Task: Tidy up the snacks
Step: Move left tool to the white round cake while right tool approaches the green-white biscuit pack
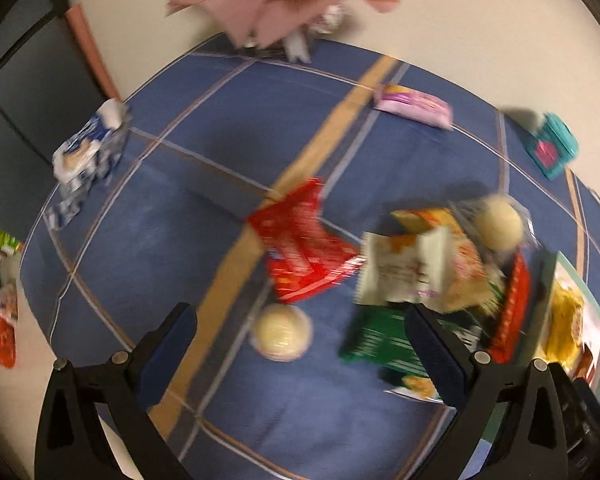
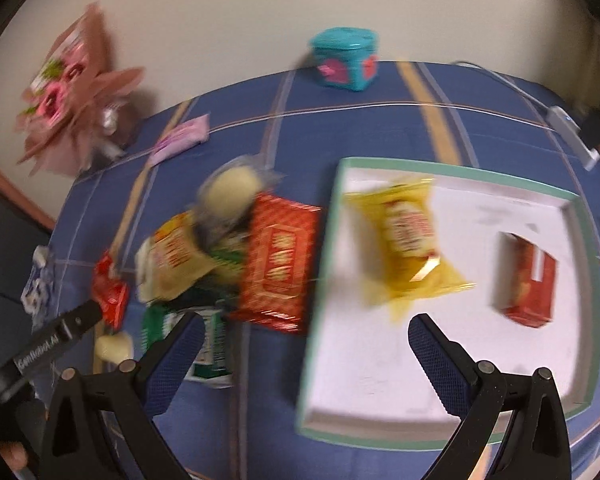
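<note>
Both views are motion-blurred. My left gripper [image 1: 300,320] is open and empty above a round cream snack [image 1: 282,332] on the blue cloth, with a red packet [image 1: 300,252] just beyond. A pile of snack packets [image 1: 428,272] lies to its right. My right gripper [image 2: 306,330] is open and empty over the left rim of a white tray with a green edge [image 2: 320,240]. In the tray lie a yellow packet [image 2: 408,244] and a red box [image 2: 526,280]. A red biscuit pack [image 2: 278,264] lies beside the tray, next to the pile [image 2: 180,256]. The left gripper's finger [image 2: 76,322] shows at left.
A teal tin [image 2: 344,64] stands at the table's far edge, a purple packet [image 2: 180,140] and a pink bouquet [image 2: 72,100] at the far left. A blue-white packet [image 1: 88,152] lies at the left. A white cable and adapter [image 2: 572,128] lie at far right.
</note>
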A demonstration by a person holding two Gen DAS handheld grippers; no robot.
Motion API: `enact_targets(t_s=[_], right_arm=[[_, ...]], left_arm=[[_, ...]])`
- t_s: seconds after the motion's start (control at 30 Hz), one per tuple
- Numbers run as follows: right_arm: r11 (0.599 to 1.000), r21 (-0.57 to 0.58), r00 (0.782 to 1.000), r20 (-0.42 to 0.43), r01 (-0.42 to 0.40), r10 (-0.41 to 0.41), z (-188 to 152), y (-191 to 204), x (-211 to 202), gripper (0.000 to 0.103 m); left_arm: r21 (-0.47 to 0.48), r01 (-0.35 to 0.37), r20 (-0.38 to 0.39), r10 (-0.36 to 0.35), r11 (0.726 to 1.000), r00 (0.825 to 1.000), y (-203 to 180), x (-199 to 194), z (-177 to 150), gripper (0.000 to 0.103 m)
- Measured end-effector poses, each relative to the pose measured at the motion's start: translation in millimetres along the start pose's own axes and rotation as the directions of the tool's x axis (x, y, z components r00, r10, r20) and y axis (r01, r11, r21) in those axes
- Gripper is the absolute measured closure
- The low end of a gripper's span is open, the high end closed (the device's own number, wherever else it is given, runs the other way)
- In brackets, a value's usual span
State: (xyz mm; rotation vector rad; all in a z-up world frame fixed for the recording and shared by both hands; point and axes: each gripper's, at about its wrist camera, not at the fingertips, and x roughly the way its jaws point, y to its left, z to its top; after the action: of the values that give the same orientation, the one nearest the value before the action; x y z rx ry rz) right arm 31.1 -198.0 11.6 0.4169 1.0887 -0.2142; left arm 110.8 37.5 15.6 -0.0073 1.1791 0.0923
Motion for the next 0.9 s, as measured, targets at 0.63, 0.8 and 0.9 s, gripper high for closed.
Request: enact_targets(t_s=[0.63,0.8,0.9], right_arm=[[0.984,-0.177,0.988,-0.15,0.013,-0.04,-29,75,57,0.0],[0.981,-0.195,0.984,-0.169,0.015,-0.049,-33,81,71,0.0],[0.98,-0.197,0.983,-0.175,0.012,-0.048,-34,84,78,0.0]], left_arm=[[-0.066,-0.006,-0.154,-0.005,0.998,0.988,37,54,-3,0.0],[-0.057,-0.003,-0.204,-0.009,0.998,0.979,32,73,-8,0.0],[-0.048,-0.009,-0.215,-0.001,0.999,0.977,31,80,-8,0.0]])
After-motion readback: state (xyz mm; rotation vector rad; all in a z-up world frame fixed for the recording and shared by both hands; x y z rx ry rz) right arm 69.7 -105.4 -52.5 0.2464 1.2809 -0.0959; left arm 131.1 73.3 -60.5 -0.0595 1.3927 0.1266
